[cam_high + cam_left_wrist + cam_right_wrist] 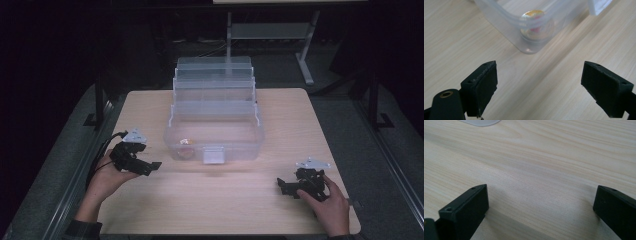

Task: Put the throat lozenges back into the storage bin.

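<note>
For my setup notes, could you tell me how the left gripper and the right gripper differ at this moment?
The left gripper sits near the clear box, aimed at its corner, where a small round object lies inside; the right gripper sits farther from the box, over bare table. Both are hand-held, with jaws wide apart and nothing between them.

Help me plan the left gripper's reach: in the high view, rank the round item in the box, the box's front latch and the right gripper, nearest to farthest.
From the left gripper:
1. Round item, box's front-left corner.
2. Front latch, middle of the front wall.
3. Right gripper, far across the table.
</note>
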A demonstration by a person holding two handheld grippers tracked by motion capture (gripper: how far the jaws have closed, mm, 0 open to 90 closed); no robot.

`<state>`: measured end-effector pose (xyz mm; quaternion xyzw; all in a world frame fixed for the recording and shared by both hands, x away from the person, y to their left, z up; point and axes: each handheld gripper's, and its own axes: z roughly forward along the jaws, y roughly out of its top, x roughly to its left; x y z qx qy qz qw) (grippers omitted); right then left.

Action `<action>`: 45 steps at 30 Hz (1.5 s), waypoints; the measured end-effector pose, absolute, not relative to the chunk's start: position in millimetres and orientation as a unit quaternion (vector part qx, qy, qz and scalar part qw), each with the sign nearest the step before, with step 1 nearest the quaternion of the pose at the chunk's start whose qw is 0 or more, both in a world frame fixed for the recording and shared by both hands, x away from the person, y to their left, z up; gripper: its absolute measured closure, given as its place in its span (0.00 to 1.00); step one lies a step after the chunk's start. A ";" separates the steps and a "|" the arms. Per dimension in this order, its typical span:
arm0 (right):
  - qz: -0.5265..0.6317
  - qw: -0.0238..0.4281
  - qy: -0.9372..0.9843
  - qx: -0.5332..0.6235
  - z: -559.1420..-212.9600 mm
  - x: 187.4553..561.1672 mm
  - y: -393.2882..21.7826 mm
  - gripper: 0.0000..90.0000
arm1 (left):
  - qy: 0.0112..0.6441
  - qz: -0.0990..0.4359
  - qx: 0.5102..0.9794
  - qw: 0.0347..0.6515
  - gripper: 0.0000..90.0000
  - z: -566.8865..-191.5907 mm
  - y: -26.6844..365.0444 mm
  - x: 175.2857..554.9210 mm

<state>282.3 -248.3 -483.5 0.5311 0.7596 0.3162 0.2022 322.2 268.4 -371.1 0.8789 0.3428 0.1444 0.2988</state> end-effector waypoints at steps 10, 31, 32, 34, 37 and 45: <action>0.316 0.202 0.760 0.531 -483.5 282.3 -248.3 0.00 | 0.351 0.155 0.869 0.314 0.14 -393.5 279.8 302.3; 0.316 0.202 0.760 0.531 -483.5 282.3 -248.3 0.00 | 0.373 0.180 0.853 0.318 0.14 -435.2 297.3 270.9; 0.316 0.202 0.760 0.531 -483.5 282.3 -248.3 0.00 | 0.375 0.180 0.853 0.316 0.14 -436.8 297.8 269.8; 0.316 0.202 0.760 0.531 -483.5 282.3 -248.3 0.00 | 0.374 0.187 0.852 0.315 0.14 -440.8 298.8 266.6; 0.316 0.202 0.760 0.531 -483.5 282.3 -248.3 0.00 | 0.376 0.190 0.851 0.315 0.14 -444.7 299.9 263.3; 0.316 0.202 0.760 0.531 -483.5 282.3 -248.3 0.00 | 0.378 0.191 0.856 0.297 0.13 -460.5 304.0 255.1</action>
